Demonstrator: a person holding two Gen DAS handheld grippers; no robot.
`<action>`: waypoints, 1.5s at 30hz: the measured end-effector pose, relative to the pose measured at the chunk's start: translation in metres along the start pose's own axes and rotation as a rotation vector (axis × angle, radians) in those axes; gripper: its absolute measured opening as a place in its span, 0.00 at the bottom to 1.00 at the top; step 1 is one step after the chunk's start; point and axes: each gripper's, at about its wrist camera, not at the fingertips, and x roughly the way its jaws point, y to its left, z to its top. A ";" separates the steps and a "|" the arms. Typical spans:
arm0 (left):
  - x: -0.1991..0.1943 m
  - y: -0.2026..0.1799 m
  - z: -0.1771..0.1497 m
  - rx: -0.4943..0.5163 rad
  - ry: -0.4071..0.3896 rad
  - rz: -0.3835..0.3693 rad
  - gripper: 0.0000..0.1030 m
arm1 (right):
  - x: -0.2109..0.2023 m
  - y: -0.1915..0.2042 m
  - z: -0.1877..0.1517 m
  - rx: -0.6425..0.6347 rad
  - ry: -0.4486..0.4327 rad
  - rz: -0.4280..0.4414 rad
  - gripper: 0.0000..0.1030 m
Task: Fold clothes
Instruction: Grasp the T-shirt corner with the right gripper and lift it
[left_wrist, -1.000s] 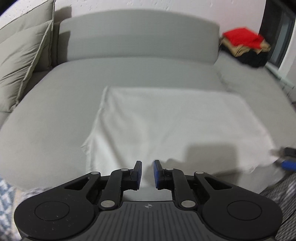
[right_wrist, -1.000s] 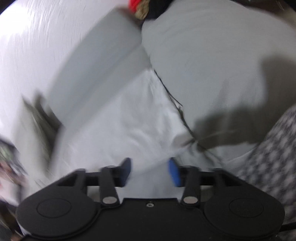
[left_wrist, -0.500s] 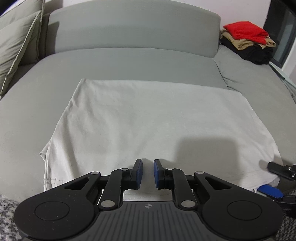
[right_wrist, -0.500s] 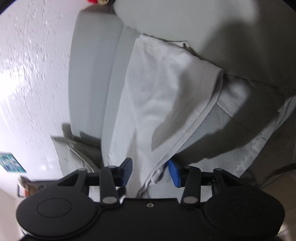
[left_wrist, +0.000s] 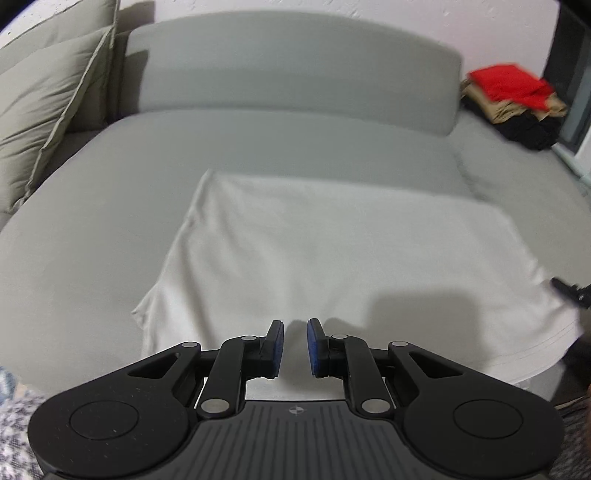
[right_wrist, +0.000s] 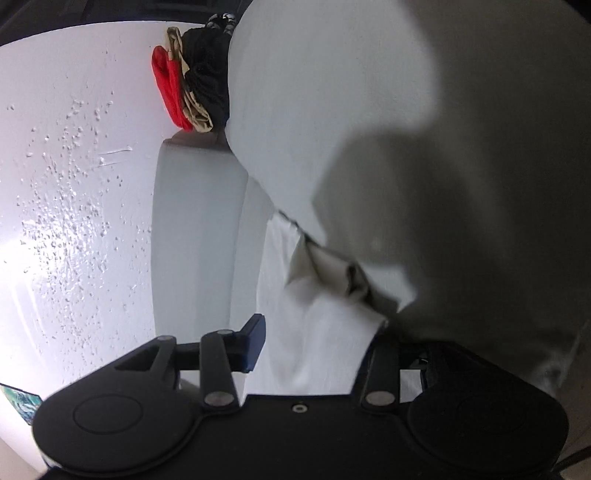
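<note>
A white garment (left_wrist: 332, 258) lies flat on the grey sofa seat (left_wrist: 92, 221). My left gripper (left_wrist: 295, 343) hovers over its near edge with a small gap between the blue pads and nothing in it. My right gripper (right_wrist: 314, 343) is at the garment's right edge; the cloth (right_wrist: 317, 332) lies between its wide-apart jaws and covers the right pad. The left pad (right_wrist: 255, 343) is clear of the cloth. The right gripper's tip shows at the right edge of the left wrist view (left_wrist: 570, 290).
A stack of folded clothes, red on top (left_wrist: 513, 99), sits at the sofa's far right; it also shows in the right wrist view (right_wrist: 192, 85). Cushions (left_wrist: 48, 107) lean at the left. A patterned rug (left_wrist: 14, 435) lies below the sofa front.
The left gripper pulled back and up from the garment. The right gripper rolled and pushed further onto the right edge, and cloth now fills its jaws.
</note>
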 end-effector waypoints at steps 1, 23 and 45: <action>0.003 0.003 -0.001 -0.001 0.015 0.013 0.13 | 0.003 0.002 -0.001 -0.010 -0.013 -0.014 0.28; -0.049 0.045 0.010 0.024 -0.074 -0.066 0.14 | -0.006 0.129 -0.029 -0.465 -0.107 -0.234 0.04; -0.094 0.160 -0.012 -0.276 -0.126 0.076 0.14 | 0.124 0.216 -0.318 -1.303 0.390 -0.223 0.04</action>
